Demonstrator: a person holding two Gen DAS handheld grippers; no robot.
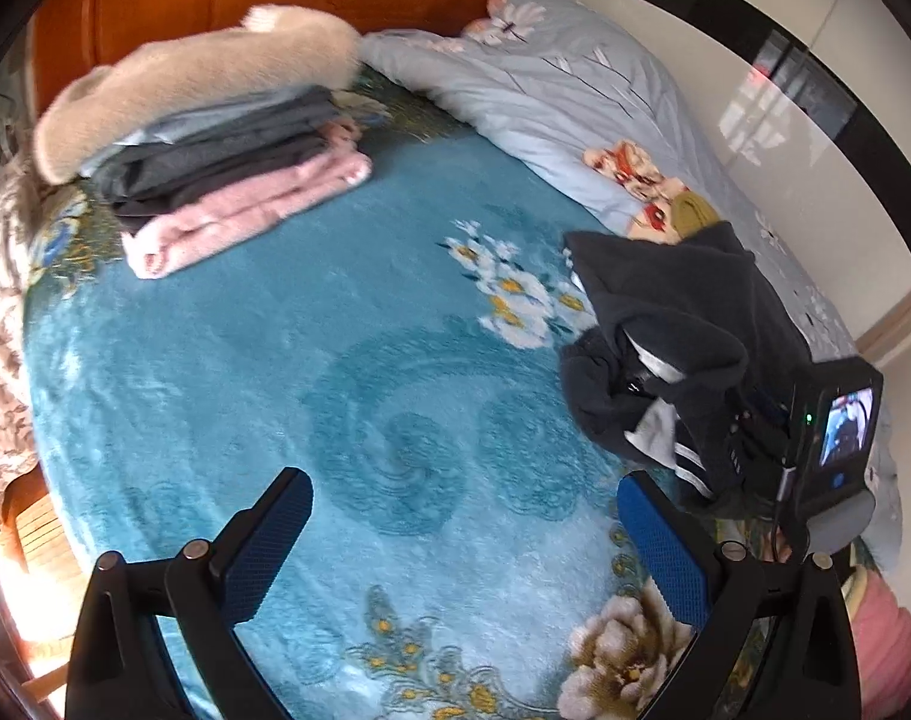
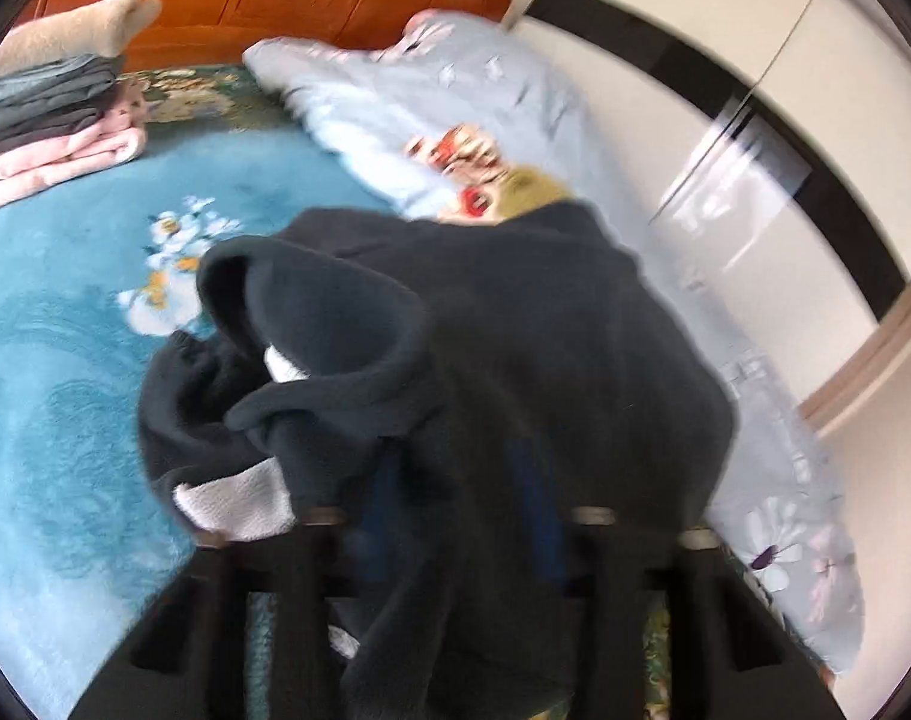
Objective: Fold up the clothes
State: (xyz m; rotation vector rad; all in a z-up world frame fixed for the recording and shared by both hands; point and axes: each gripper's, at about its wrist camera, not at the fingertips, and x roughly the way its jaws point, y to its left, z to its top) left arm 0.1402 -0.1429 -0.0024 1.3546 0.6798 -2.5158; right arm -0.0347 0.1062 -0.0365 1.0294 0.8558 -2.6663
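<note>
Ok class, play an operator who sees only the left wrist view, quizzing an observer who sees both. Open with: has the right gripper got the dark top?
Observer: Yes. The right gripper is closed on the dark top, with fabric draped over it.
Operator: What lies right of the top, behind that gripper?
Observer: The pale quilt, with a white flower print there.

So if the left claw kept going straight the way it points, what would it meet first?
Most likely the blue blanket itself: the open left claw tilts down at a bare patch of it, with nothing between. The dark garment lies off to its right, though depth is unclear.
</note>
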